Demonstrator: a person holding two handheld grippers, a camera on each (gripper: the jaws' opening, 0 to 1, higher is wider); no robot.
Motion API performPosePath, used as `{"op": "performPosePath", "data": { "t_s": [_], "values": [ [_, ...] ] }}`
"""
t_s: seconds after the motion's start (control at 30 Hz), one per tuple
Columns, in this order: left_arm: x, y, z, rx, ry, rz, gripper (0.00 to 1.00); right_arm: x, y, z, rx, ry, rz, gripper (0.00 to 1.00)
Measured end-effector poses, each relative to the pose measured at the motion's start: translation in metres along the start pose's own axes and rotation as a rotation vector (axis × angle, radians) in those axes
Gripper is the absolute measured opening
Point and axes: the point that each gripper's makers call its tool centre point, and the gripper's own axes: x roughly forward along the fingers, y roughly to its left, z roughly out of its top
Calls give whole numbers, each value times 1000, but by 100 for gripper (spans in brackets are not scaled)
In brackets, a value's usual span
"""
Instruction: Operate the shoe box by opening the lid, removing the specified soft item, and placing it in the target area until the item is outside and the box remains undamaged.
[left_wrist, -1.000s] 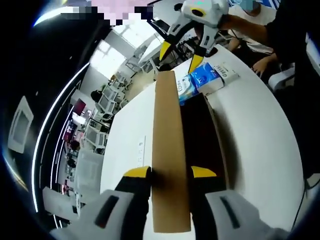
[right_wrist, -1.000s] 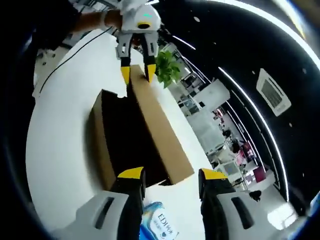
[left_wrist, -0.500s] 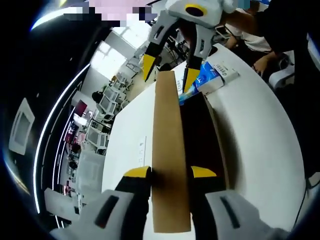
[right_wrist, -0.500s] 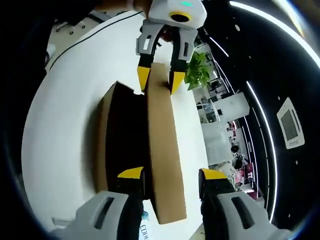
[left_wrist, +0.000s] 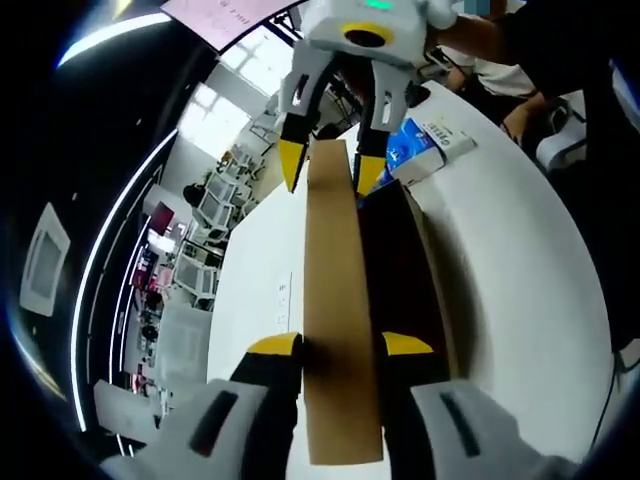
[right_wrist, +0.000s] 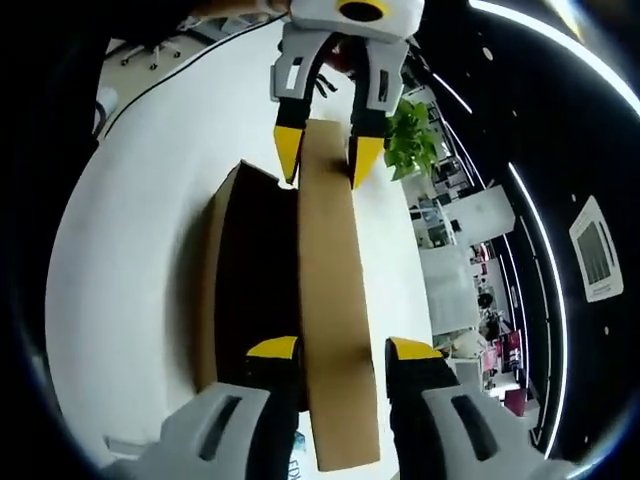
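Observation:
The shoe box (left_wrist: 432, 262) lies open on the white table (left_wrist: 520, 270), its inside dark so that nothing in it can be made out. Its brown lid (left_wrist: 338, 300) stands up on edge along the box's side. My left gripper (left_wrist: 340, 346) is shut on the lid's near end. At the far end the right gripper (left_wrist: 328, 170) straddles the same lid. In the right gripper view the lid (right_wrist: 332, 300) runs away from my right gripper (right_wrist: 343, 350), whose jaws press its near end, and the left gripper (right_wrist: 324, 158) holds the far end. The box (right_wrist: 212, 270) lies left of the lid.
A blue and white packet (left_wrist: 428, 148) lies on the table just beyond the box. A person in dark clothes sits at the table's far right edge (left_wrist: 560, 90). A green plant (right_wrist: 415, 145) stands past the table. Bare table (right_wrist: 130, 220) spreads beside the box.
My right gripper has swung over the lid's end and its jaws have narrowed onto it. The left gripper keeps its hold, and the lid stays raised.

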Motion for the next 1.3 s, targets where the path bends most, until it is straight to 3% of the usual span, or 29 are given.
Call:
{"op": "performPosePath", "data": {
  "t_s": [0.37,0.67,0.87,1.13,1.3],
  "values": [
    [2,-4,-1,29,-21,26,30,2,6,-2,-27,11,-27,28],
    [6,-11,-7,80,-19,111,30,3,16,0,-41,-11,-105,27],
    [7,-10,-11,168,33,188,30,3,17,3,-34,-21,-128,27],
    [8,-14,-13,187,49,220,30,2,23,5,-29,-29,-153,27],
    [8,-21,-15,203,51,241,30,1,32,7,-46,-18,-204,27]
  ]
}}
